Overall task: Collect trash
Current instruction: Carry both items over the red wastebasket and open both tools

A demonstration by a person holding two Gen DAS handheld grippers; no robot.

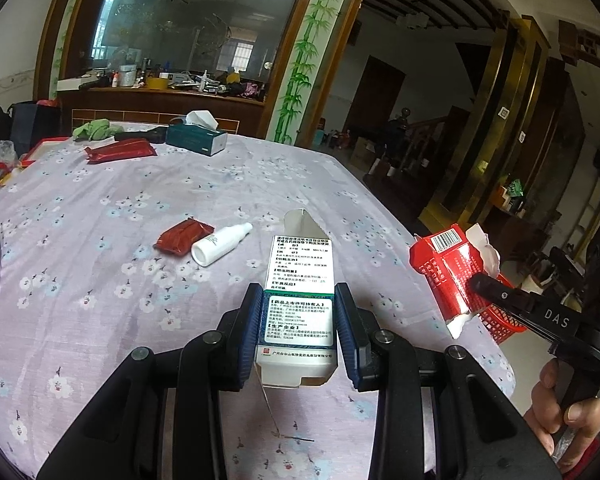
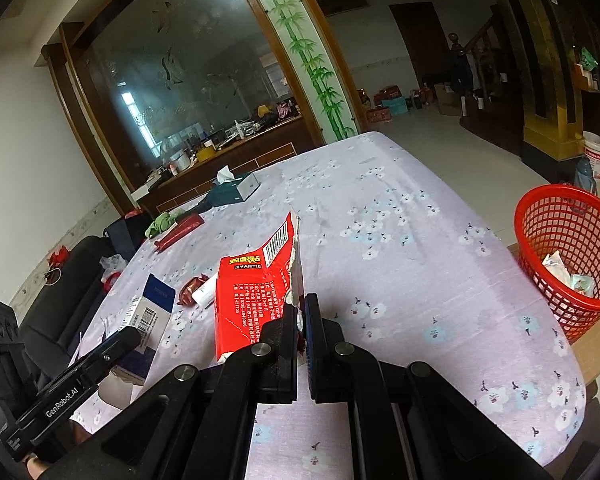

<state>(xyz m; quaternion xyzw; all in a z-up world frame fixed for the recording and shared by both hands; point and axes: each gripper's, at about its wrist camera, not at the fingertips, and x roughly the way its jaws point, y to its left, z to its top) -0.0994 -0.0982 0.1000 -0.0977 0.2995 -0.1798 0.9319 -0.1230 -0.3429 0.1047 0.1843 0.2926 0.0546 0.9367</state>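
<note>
Red torn packet clamped edge-on in my right gripper, jaws pressed together on its ragged white edge, held up over the near part of the table. Left gripper clamped on a white and green carton, pads flat against both long sides, both end flaps open; looks empty, though I cannot see inside.

Step in hand, as I judge it: both pieces picked up, carry to the bin not yet done. Next move calls for swinging the right gripper to the right, past the table edge, and opening over the basket; the carton follows, and the left has the longer reach across.

Basket: red plastic mesh, off the table's right edge, standing lower than the tabletop. Already holds a few crumpled pale wrappers; plenty of room.

Left on the floral cloth, mid-table: small red pouch with a white bottle lying just beside it, touching or nearly so. Far end: tissue box, another red pack, a green cloth.
</note>
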